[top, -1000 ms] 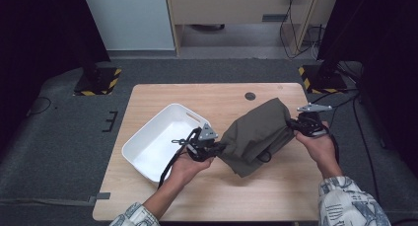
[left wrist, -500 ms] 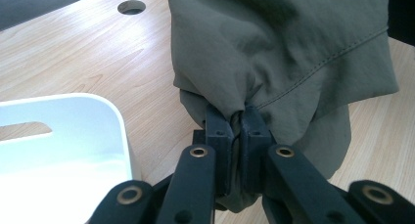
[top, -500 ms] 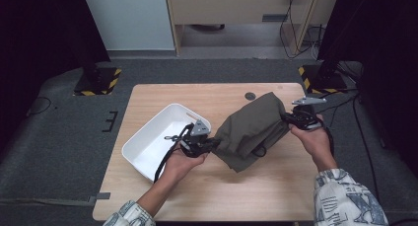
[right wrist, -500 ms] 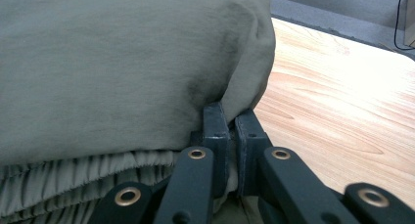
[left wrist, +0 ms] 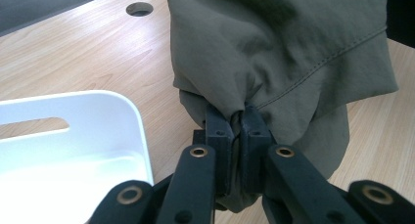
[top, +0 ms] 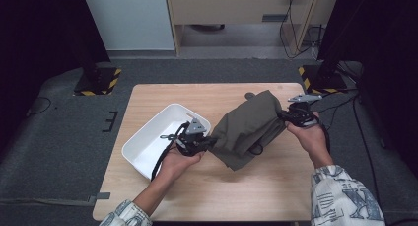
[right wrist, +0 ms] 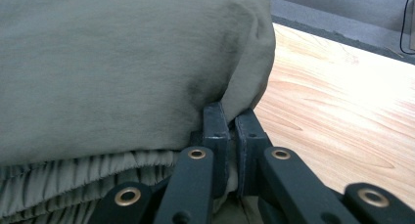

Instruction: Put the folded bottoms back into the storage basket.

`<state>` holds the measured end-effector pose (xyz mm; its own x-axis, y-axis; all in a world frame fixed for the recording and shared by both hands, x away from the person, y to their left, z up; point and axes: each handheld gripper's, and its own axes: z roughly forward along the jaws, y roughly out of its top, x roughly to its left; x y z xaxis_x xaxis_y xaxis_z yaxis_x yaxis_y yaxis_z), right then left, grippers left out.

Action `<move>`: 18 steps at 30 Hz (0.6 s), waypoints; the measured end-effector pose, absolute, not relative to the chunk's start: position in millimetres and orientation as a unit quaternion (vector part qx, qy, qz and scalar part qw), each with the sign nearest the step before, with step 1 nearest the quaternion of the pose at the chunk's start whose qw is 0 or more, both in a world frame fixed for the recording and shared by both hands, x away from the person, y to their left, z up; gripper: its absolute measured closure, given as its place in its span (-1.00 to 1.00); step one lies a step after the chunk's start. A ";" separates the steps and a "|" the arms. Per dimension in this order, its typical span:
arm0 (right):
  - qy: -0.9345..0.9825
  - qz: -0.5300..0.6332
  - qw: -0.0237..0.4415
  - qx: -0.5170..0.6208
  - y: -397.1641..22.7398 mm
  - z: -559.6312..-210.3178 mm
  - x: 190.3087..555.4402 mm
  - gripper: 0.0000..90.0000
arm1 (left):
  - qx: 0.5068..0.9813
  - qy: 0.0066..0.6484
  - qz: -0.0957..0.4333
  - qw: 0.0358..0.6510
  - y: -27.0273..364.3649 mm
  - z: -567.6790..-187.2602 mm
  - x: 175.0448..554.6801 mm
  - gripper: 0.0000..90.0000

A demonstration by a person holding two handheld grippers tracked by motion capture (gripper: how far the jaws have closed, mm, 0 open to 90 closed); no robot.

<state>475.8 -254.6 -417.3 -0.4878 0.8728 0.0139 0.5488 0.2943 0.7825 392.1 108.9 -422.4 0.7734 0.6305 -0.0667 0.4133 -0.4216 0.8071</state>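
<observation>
Olive-green folded fabric garment (top: 249,128) with elastic gathered edge, stretched above the light wooden table (top: 276,186) between 2 grippers: left gripper (top: 209,143) and right gripper (top: 283,115) both clenched on cloth.

Left gripper (top: 213,142): jaws pinched tight together, pointing toward the right gripper; forearm enters from below, angled inward. Right gripper (top: 282,115): jaws likewise pinched tight, pointing back toward the left; wrist raised, patterned sleeve visible.
</observation>
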 end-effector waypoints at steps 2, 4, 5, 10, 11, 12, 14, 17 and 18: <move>0.777 0.378 0.215 0.456 -252.7 -415.8 476.9 0.92 | 0.832 0.314 0.125 0.440 111.1 -420.6 391.6 0.89; 0.778 0.378 0.216 0.453 -249.7 -413.4 477.9 0.92 | 0.831 0.314 0.126 0.441 113.8 -418.6 391.5 0.89; 0.777 0.379 0.216 0.454 -248.5 -412.6 478.2 0.92 | 0.830 0.315 0.126 0.443 115.3 -417.7 391.5 0.89; 0.780 0.381 0.215 0.447 -240.3 -405.8 480.4 0.92 | 0.827 0.318 0.131 0.444 123.0 -412.7 389.6 0.89; 0.781 0.380 0.216 0.446 -238.8 -404.8 480.8 0.92 | 0.827 0.318 0.132 0.444 125.5 -411.2 388.7 0.89; 0.781 0.381 0.216 0.446 -235.8 -403.2 481.0 0.92 | 0.826 0.319 0.133 0.445 128.0 -409.8 387.8 0.89; 0.783 0.381 0.216 0.442 -230.6 -400.9 481.9 0.92 | 0.824 0.321 0.135 0.447 131.7 -408.1 386.7 0.89; 0.785 0.384 0.214 0.436 -220.5 -398.0 484.4 0.92 | 0.821 0.325 0.137 0.448 139.7 -405.8 385.5 0.89; 0.785 0.384 0.214 0.436 -220.5 -398.0 484.4 0.92 | 0.821 0.326 0.137 0.448 141.0 -405.5 385.4 0.89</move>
